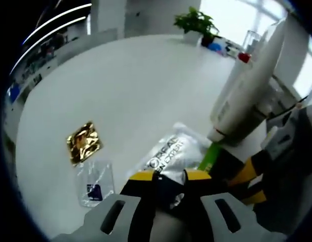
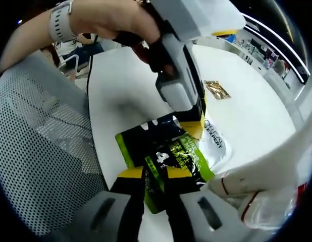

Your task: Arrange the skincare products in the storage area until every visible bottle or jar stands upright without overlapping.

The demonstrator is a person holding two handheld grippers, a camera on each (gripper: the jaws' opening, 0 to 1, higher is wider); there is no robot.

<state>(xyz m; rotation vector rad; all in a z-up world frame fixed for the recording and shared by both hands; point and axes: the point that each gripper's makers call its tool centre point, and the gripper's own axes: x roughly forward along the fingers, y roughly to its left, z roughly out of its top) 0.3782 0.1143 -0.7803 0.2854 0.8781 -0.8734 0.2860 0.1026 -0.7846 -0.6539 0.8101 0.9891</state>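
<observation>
The right gripper [image 2: 155, 194] has its jaws pressed onto the near edge of a black and green sachet [image 2: 168, 154] lying on the white table [image 2: 125, 91]. The left gripper [image 2: 178, 83], held by a hand [image 2: 113, 20], pins the far end, though whether its jaws are closed cannot be told. In the left gripper view, the left gripper [image 1: 169, 194] sits over a clear packet [image 1: 168, 151]. A white tube [image 1: 247, 93] leans just right. A gold sachet [image 1: 84, 142] and clear sachet [image 1: 95, 182] lie apart to the left.
</observation>
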